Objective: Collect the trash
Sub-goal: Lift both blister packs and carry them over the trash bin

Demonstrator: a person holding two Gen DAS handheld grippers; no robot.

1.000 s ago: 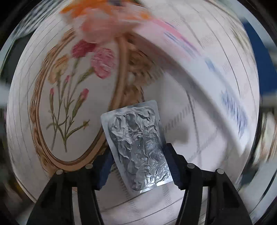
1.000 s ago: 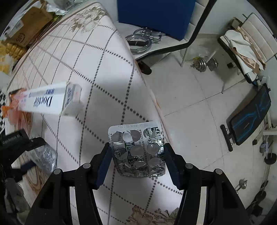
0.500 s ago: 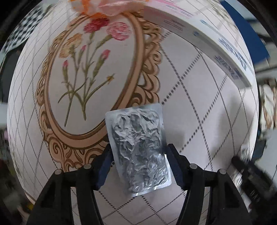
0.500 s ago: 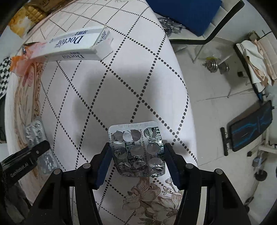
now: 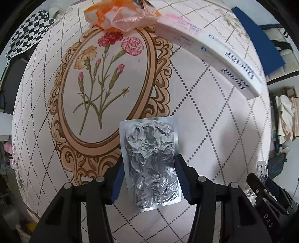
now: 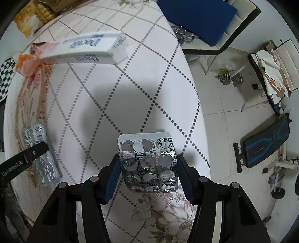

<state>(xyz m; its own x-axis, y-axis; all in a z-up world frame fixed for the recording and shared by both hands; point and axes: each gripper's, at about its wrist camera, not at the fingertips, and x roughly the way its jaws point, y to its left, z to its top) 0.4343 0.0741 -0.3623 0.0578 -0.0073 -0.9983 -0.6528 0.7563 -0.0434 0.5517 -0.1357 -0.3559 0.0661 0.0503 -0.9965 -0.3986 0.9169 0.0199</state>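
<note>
My left gripper (image 5: 149,175) is shut on a crumpled silver foil blister pack (image 5: 149,158) and holds it above the round table's cloth (image 5: 214,115). My right gripper (image 6: 147,173) is shut on a used pill blister sheet (image 6: 147,160) with torn foil pockets, held above the table's right edge. The left gripper with its foil pack also shows in the right wrist view (image 6: 40,155) at the far left. A long white "Doctor" box (image 5: 214,48) and a crumpled orange-pink wrapper (image 5: 119,15) lie at the far side of the table.
The cloth has a flower oval (image 5: 104,89) and dotted diamond lines. Right of the table are tiled floor (image 6: 224,121), a chair with a blue cushion (image 6: 198,15), a dumbbell (image 6: 229,77) and a bench (image 6: 265,142). A checkered cloth (image 5: 24,31) hangs at far left.
Both grippers have pulled back and up from the table with their blister packs still held. More of the table and the white box now show in both views.
</note>
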